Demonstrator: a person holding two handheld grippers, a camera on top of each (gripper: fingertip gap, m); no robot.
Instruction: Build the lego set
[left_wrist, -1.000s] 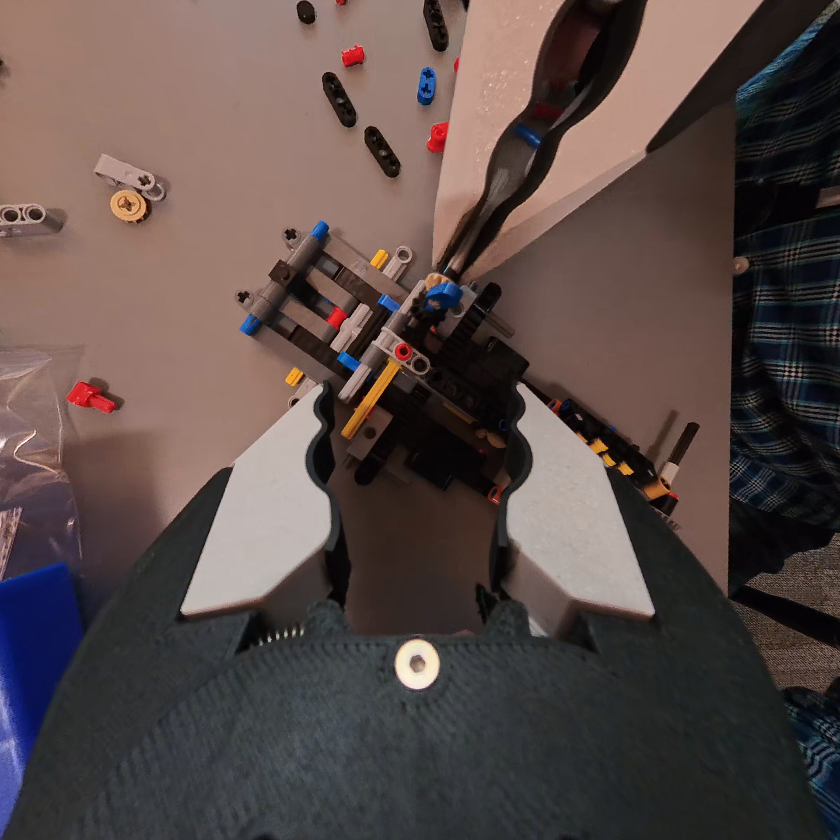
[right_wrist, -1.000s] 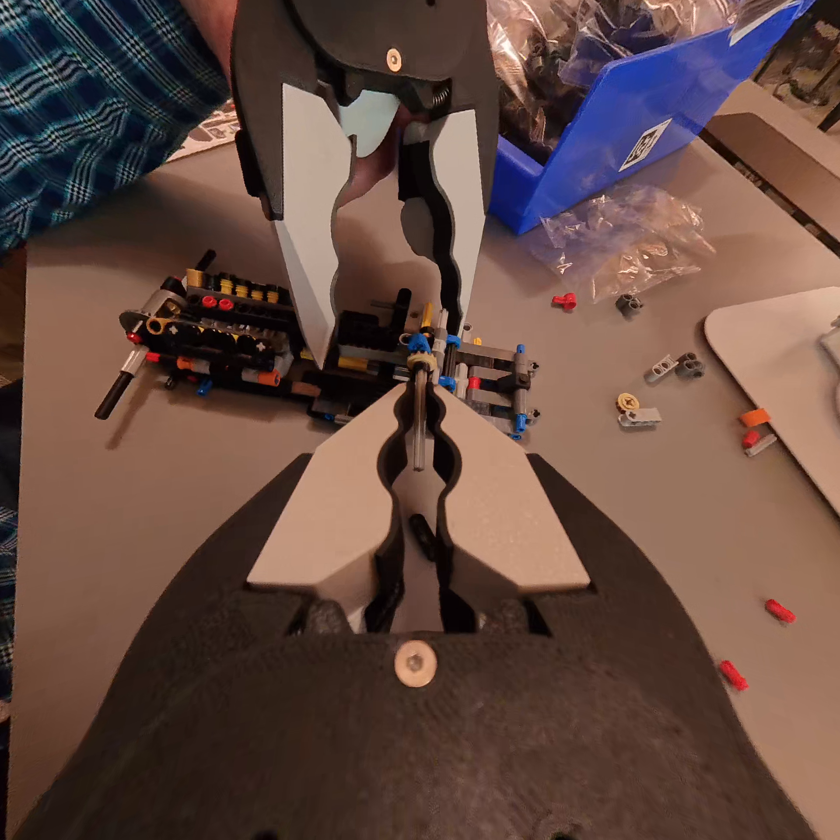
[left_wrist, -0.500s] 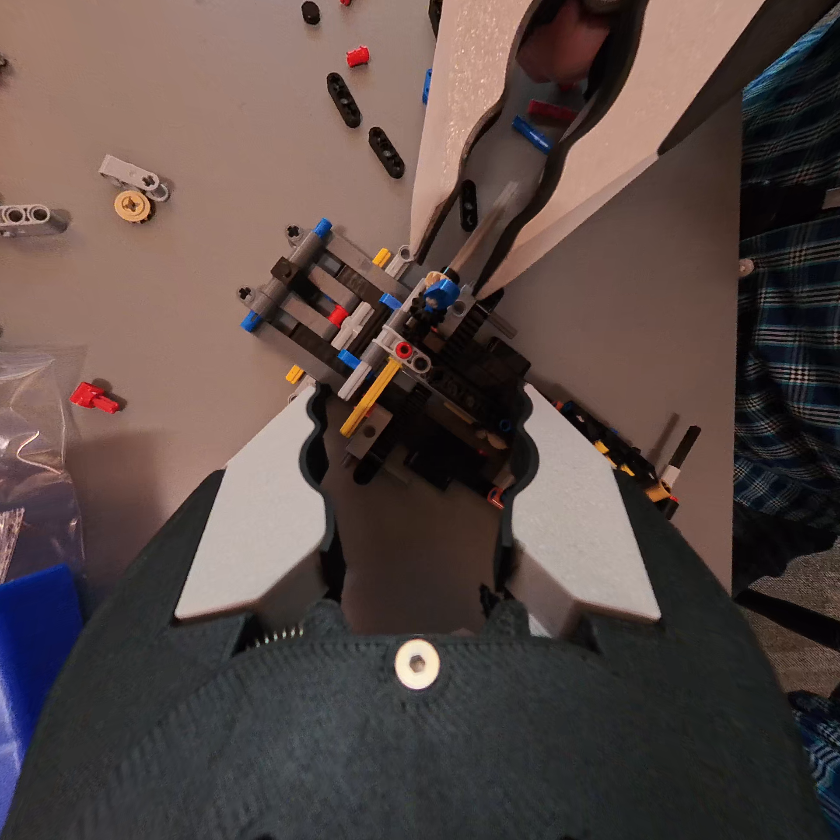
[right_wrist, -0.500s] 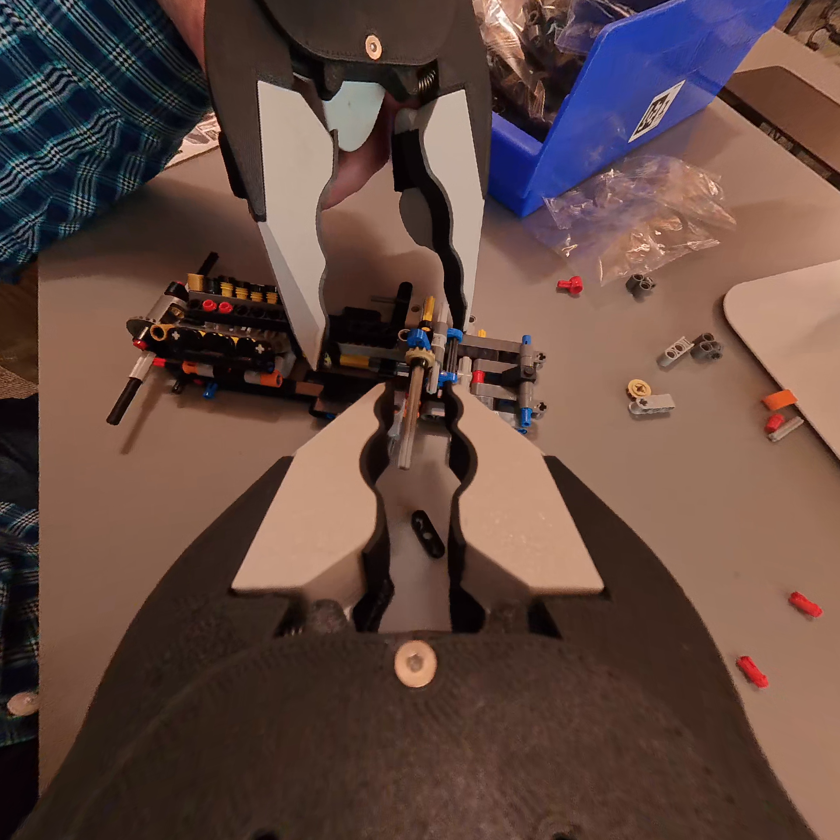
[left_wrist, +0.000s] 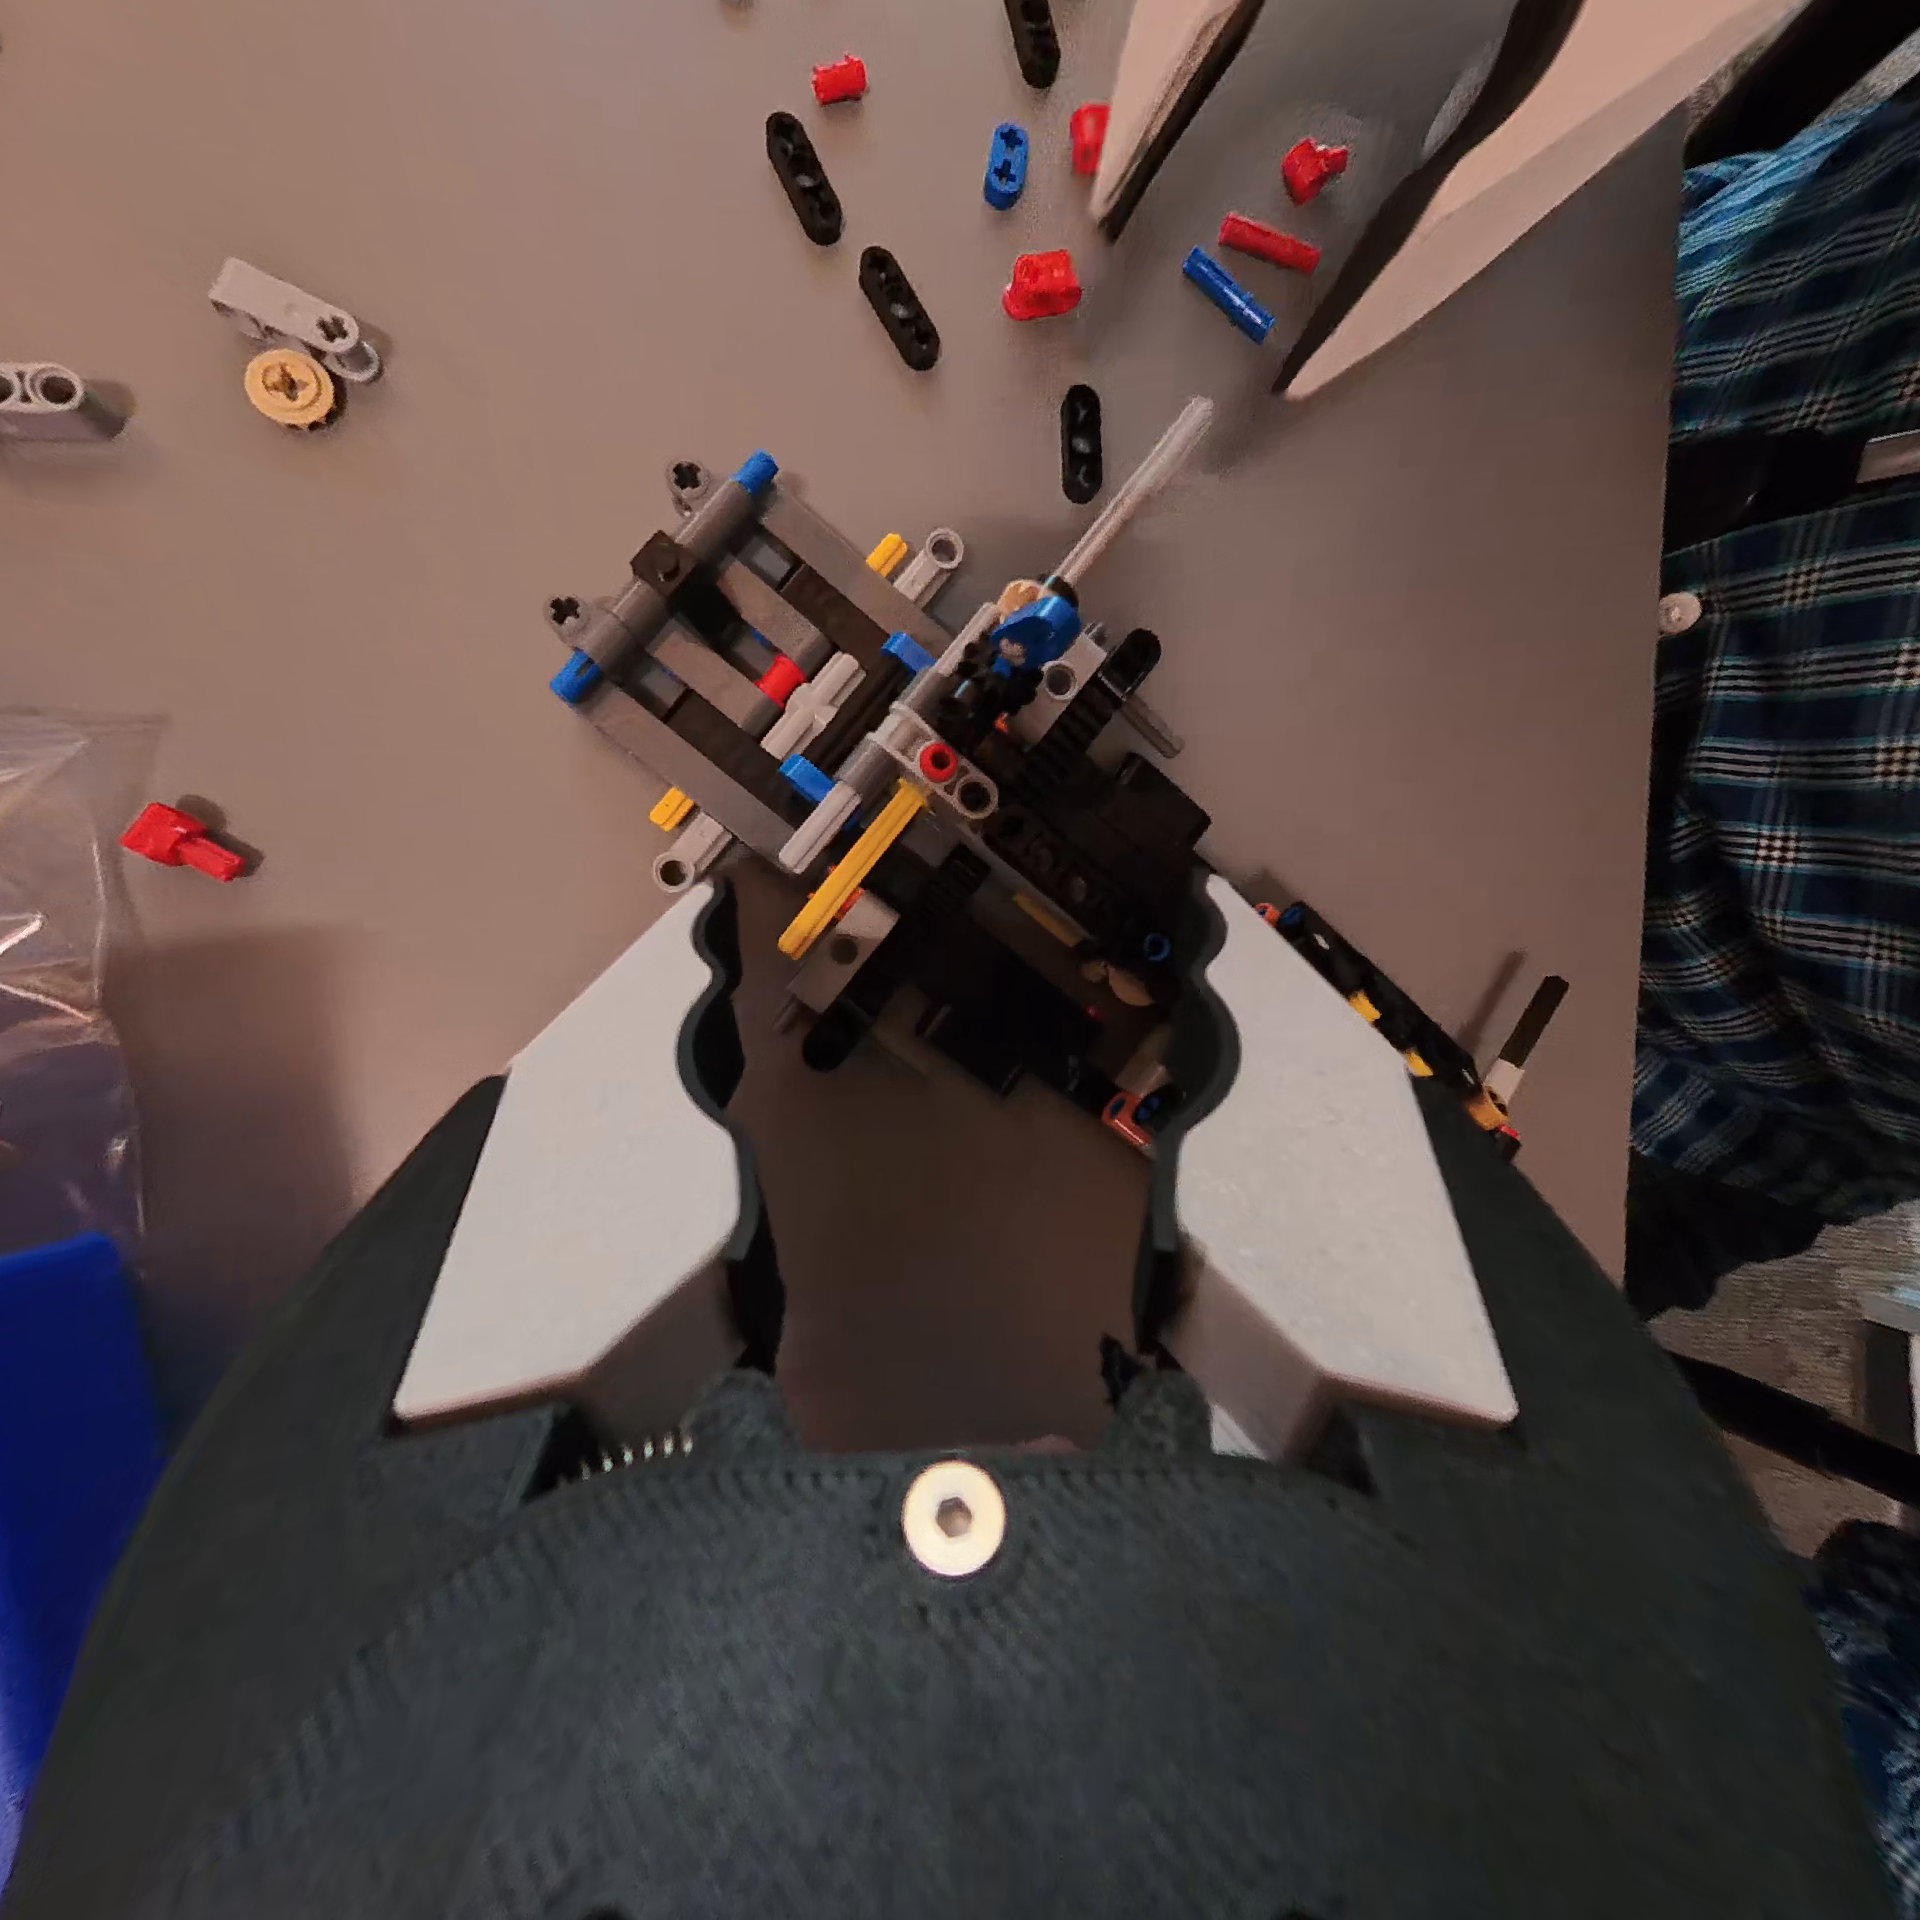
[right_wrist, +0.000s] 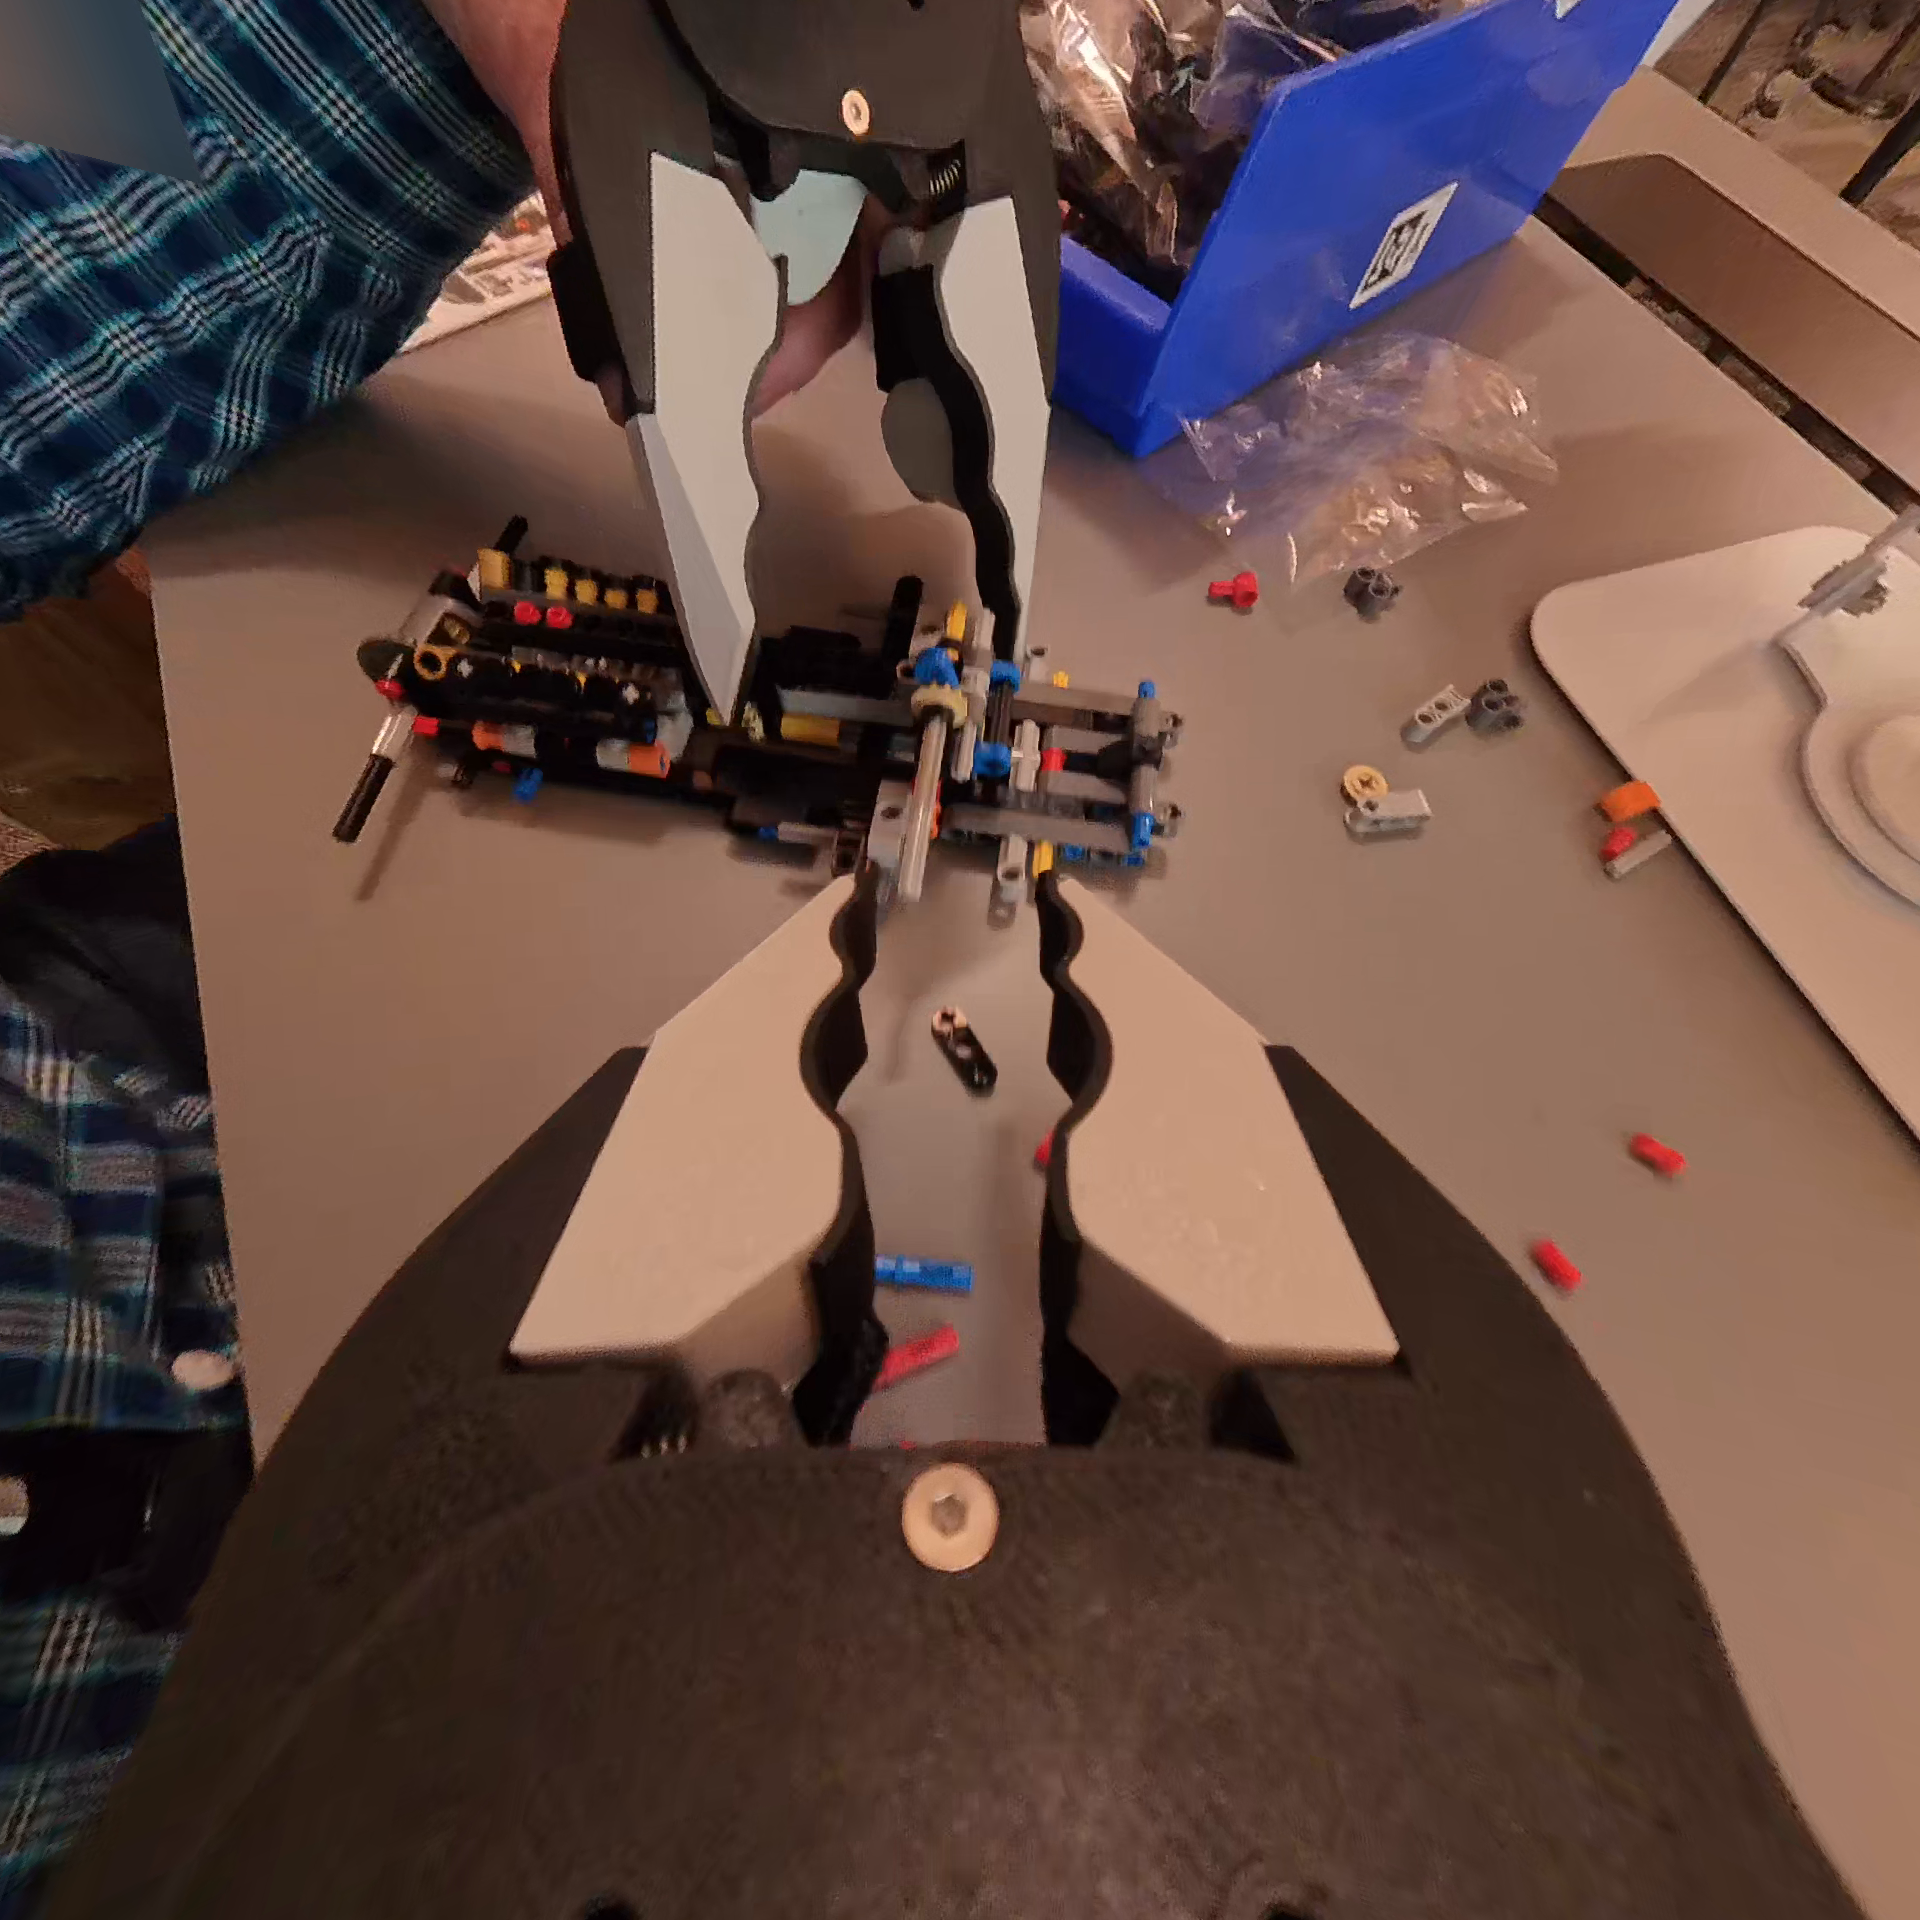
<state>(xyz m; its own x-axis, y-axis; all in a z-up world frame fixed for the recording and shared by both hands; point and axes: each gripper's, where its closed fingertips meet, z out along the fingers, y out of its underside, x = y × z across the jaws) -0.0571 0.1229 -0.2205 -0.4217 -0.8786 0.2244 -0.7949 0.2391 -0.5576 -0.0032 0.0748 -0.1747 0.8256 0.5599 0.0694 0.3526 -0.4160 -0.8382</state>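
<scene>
The lego model, a long black, grey, blue and yellow technic frame, lies on the grey table. It also shows in the right wrist view. A light grey axle sticks out of it towards my right gripper; it shows in the left wrist view too. My left gripper is open, its fingers straddling the model's black middle; from the right wrist view it stands over the model. My right gripper is open and empty, just short of the axle's end, and appears far off in the left wrist view.
Loose parts lie around: black links, red pieces, a blue pin, a tan gear. A blue bin, a plastic bag and a white tray stand right. A person's plaid sleeve is at left. About 9 centimeters separates my left fingertips from my right. To reach the blue pin in a straight line is about 8 centimeters for my right fingers, about 15 centimeters for my left. Seen from the left wrist view as well.
My right gripper was shut on the grey axle; it has opened, let go and drawn back. The axle stays stuck in the model. My left gripper has kept its place.
</scene>
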